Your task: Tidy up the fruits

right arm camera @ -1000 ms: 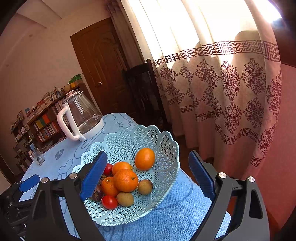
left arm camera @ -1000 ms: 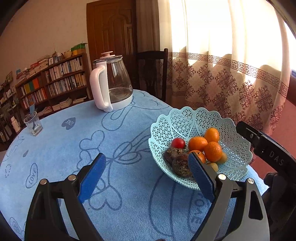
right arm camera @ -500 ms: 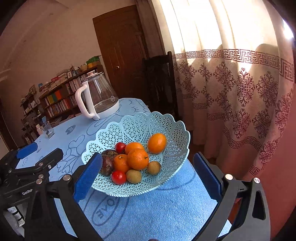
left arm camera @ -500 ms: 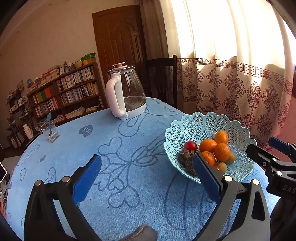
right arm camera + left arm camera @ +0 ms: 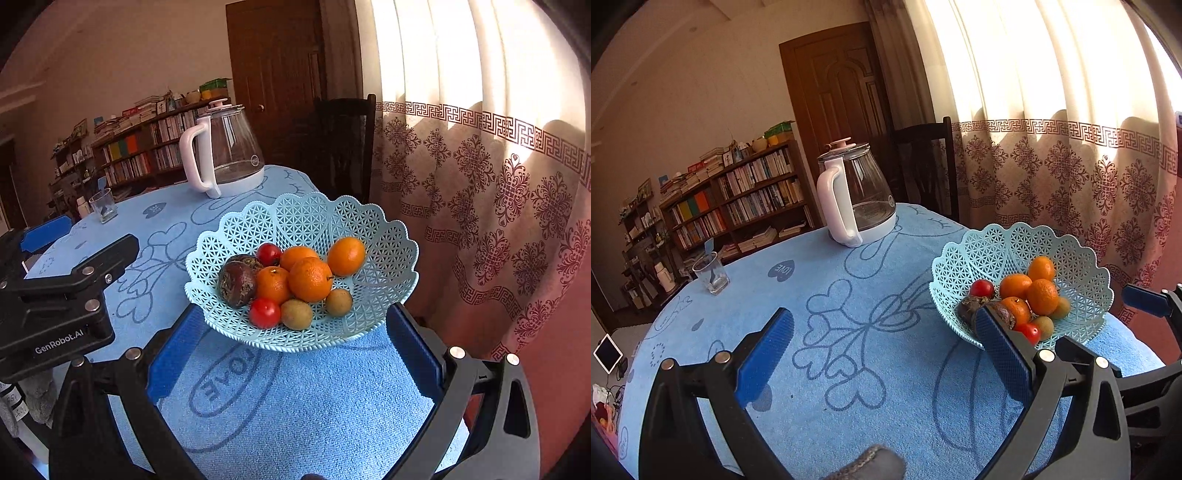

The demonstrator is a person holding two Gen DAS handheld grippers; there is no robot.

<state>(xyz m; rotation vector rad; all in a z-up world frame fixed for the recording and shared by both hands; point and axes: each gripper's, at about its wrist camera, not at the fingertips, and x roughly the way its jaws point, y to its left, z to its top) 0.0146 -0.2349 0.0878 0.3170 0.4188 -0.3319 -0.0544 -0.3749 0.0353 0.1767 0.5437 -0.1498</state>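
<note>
- In the right wrist view, our right gripper stood released, its jaws spread wide and holding nothing, with the near rim of the pale blue lattice fruit basket sitting just above the gap between them, at frame centre.
- The basket held the whole pile: four oranges, two red tomatoes, two small brownish-green fruits and dark, wrinkled fruit at the pile's left edge.
- In the left wrist view, our left gripper was likewise spread and empty, aimed at bare blue tablecloth; the basket lay off to the right of the frame, partly hidden behind its right-hand finger.
- We judged the right gripper the nearer and better lined up: the fruit lay straight ahead of it and slightly up-frame, while the left would have had to swing across.
- The round fruits offered no long axis to match, so approach direction mattered more than jaw rotation.
- A glass kettle stood in the upper centre, well apart from the basket.
</note>
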